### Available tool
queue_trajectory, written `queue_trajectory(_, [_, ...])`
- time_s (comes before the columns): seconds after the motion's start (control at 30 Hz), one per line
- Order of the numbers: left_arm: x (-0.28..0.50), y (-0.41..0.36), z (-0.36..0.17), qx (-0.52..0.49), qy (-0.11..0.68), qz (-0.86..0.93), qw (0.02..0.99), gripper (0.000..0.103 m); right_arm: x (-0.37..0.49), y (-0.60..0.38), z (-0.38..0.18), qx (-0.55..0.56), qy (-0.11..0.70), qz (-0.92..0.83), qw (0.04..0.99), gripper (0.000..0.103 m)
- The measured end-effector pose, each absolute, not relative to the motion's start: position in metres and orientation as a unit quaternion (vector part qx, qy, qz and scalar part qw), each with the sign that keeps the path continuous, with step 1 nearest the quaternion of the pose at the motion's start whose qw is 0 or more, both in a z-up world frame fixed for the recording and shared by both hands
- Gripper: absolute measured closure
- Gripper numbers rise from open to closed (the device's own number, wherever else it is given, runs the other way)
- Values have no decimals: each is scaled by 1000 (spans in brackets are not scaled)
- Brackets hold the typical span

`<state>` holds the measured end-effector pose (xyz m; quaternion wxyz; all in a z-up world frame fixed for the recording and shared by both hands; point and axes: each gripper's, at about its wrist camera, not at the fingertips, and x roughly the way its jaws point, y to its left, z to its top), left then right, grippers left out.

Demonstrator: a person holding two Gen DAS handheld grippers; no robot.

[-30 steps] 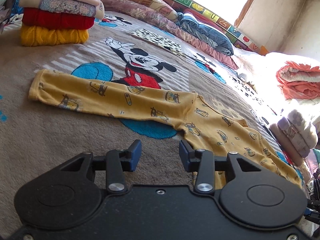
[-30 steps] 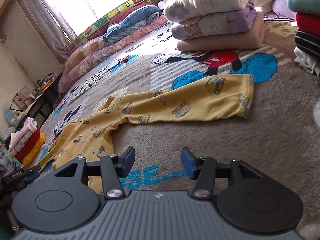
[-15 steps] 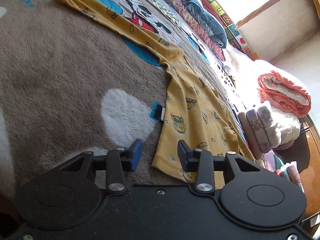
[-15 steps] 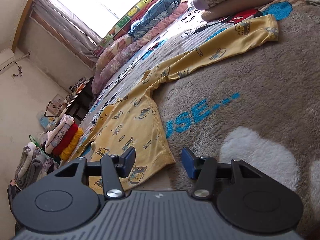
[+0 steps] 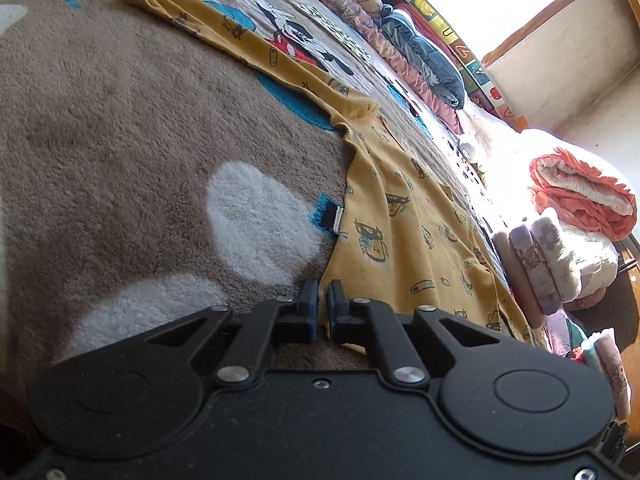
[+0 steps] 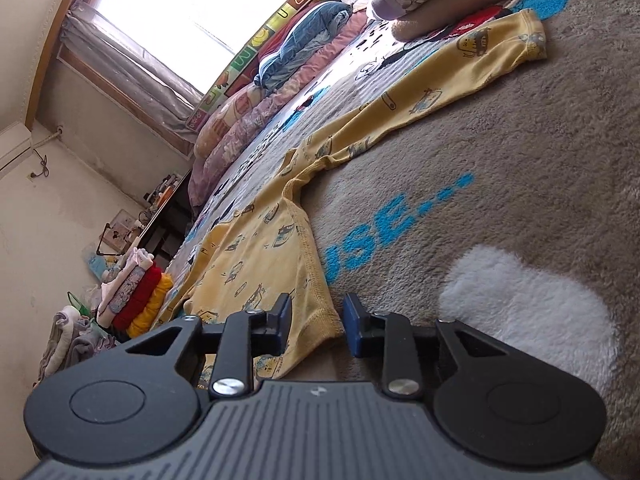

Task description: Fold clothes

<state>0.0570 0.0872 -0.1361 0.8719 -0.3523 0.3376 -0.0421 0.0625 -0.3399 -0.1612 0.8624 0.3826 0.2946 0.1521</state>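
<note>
A yellow long-sleeved shirt (image 5: pixel 400 240) with small cartoon prints lies flat on the brown Mickey Mouse blanket (image 5: pixel 120 140), its sleeves spread out to either side. My left gripper (image 5: pixel 322 306) sits at the shirt's near hem corner, fingers pressed together with the corner of cloth pinched between them. In the right wrist view the same shirt (image 6: pixel 260 256) runs away from me. My right gripper (image 6: pixel 316 322) is low at the other hem corner, partly narrowed but open, and the stitched corner lies between its blue pads. The far sleeve (image 6: pixel 460 68) lies straight.
Folded clothes stand in piles: a pastel stack (image 5: pixel 536 256) beside an orange quilt (image 5: pixel 584 192), and a red and yellow stack (image 6: pixel 136 296) at the bed's other side. Pillows (image 5: pixel 420 64) line the window wall. A dark desk (image 6: pixel 168 216) stands past the bed.
Both grippers dropped to the shirt's bottom hem. The left fingers went from wide apart to closed on the corner. The right fingers have narrowed around the other corner.
</note>
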Motion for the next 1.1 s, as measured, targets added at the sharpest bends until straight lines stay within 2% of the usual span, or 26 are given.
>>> queue_trajectory(0.03, [56,88,-133,-349,335,-41,874,101,62,-339,-162,382,296,154,862,90])
queue_trajectory(0.1, [54,91,-126,-344,326,-37,880,102,61,-339,-161,382,295,156,862,96])
queue_trajectory(0.27, [48,113,-112,-352,310,-29,882,102,49,-352,-144,410,266,159,858,97])
queue_trajectory(0.47, [43,113,-115,-337,326,-23,883,102,45,-360,-159,450,295,149,830,97])
queue_trajectory(0.63, [42,116,-124,-341,332,-14,879,102,44,-362,-177,455,316,131,822,99])
queue_trajectory(0.7, [40,115,-116,-336,316,-22,887,102,44,-361,-176,449,318,129,825,98])
queue_trajectory(0.97, [43,113,-126,-318,343,-10,884,101,41,-357,-171,427,323,122,836,100])
queue_trajectory(1.1, [44,118,-128,-327,350,-8,877,95,39,-359,-168,426,327,115,836,100])
